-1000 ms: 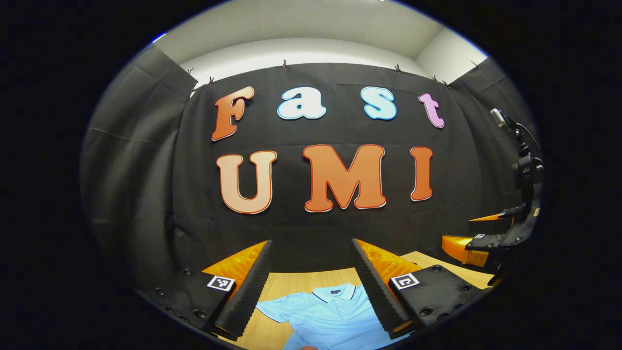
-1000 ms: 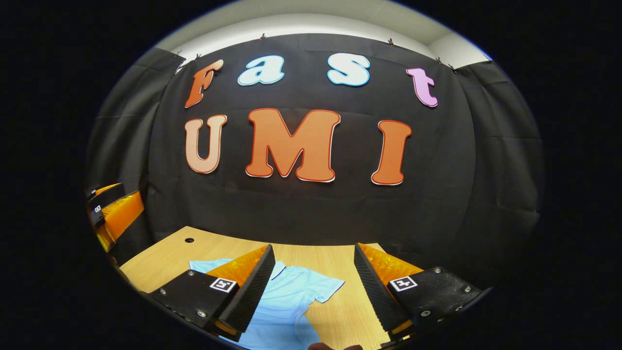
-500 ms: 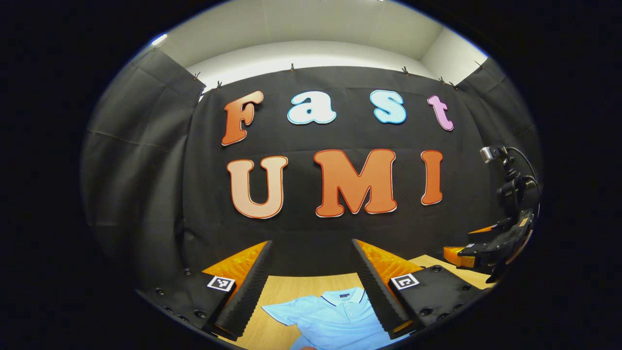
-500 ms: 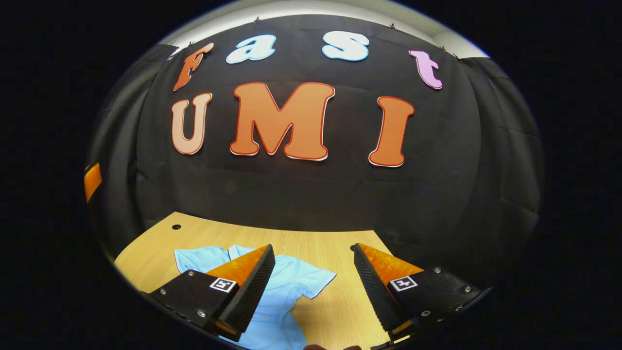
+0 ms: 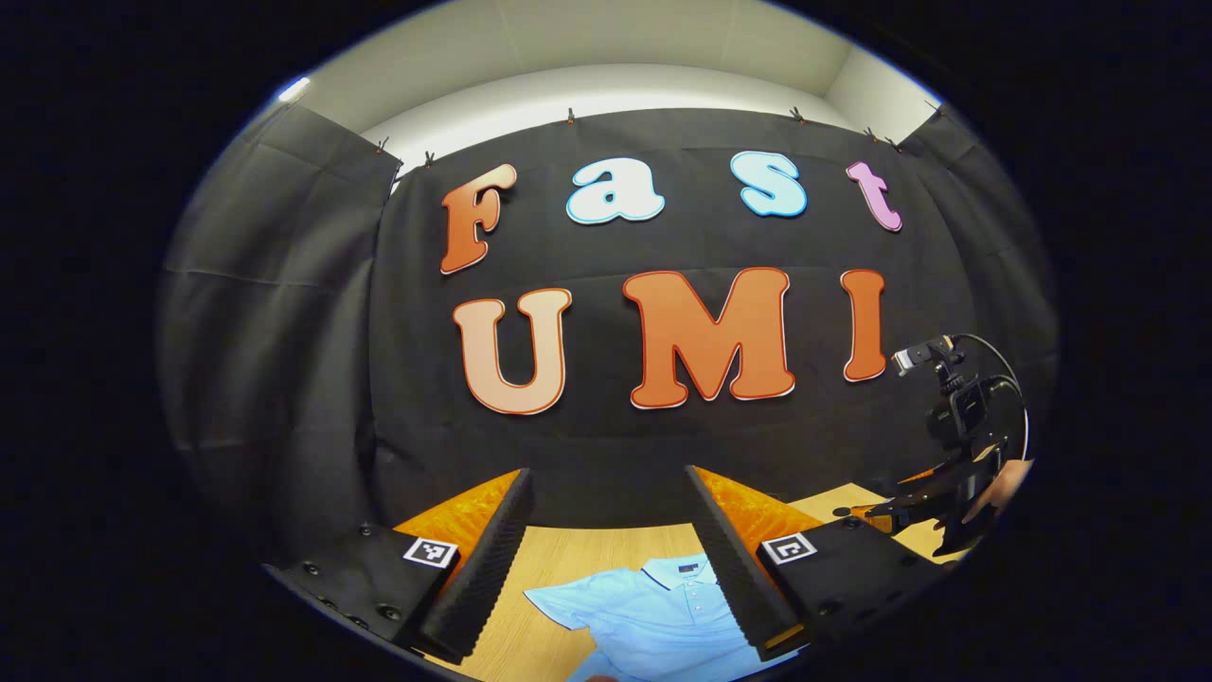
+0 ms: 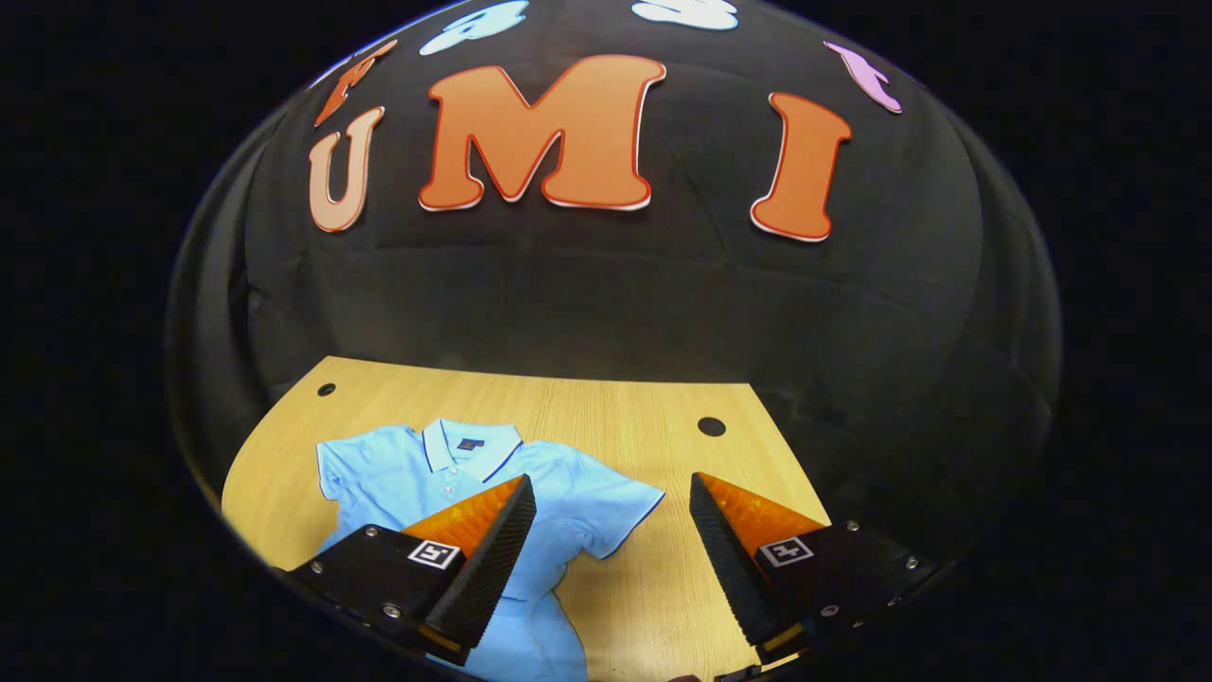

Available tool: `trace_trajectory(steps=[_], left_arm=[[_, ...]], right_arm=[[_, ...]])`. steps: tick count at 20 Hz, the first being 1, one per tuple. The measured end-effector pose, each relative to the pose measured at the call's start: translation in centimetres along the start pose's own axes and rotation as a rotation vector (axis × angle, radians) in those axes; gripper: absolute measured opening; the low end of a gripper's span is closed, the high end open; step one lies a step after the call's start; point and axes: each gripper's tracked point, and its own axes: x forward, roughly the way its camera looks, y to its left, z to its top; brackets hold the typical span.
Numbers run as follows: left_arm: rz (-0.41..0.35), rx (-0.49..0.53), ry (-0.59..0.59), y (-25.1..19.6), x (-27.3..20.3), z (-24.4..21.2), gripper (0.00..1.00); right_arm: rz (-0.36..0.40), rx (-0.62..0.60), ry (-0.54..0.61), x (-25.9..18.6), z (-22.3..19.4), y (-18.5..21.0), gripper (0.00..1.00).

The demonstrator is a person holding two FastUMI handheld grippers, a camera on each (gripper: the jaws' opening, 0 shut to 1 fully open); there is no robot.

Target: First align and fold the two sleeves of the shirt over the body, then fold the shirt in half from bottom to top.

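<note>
A light blue polo shirt (image 6: 445, 474) lies flat on the wooden table (image 6: 606, 417), collar toward the wall, both short sleeves spread out. In the right gripper view my right gripper (image 6: 611, 540) hangs open above the shirt's right sleeve (image 6: 620, 502), touching nothing. In the left gripper view the shirt (image 5: 653, 616) shows between the fingers of my open left gripper (image 5: 606, 559), which is held above the table. The right gripper (image 5: 947, 483), with a hand on it, shows at the far right of that view.
The table has two round holes, one (image 6: 711, 426) at the back right and one (image 6: 326, 389) at the back left. The black cloth wall stands right behind the table's far edge. Bare wood lies to the right of the shirt.
The right gripper has tilted down and moved lower, so more of the table and the whole top of the shirt show. The left gripper has shifted only slightly. Both stay open.
</note>
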Motion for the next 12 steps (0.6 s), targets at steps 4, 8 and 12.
trace_trajectory(steps=[4, 8, 12], left_arm=[[0.024, 0.009, 0.052, -0.7, 1.0, -1.1, 1.00], [0.057, 0.019, 0.068, -1.1, 1.1, -1.4, 1.00], [0.114, 0.038, 0.011, -0.5, 0.8, 0.1, 1.00]], right_arm=[[0.036, 0.045, 0.092, 3.5, -1.3, -0.1, 0.99], [0.029, 0.057, 0.187, 6.9, -3.0, -0.5, 0.99], [0.030, 0.082, 0.263, 9.8, -4.6, -0.5, 0.99]])
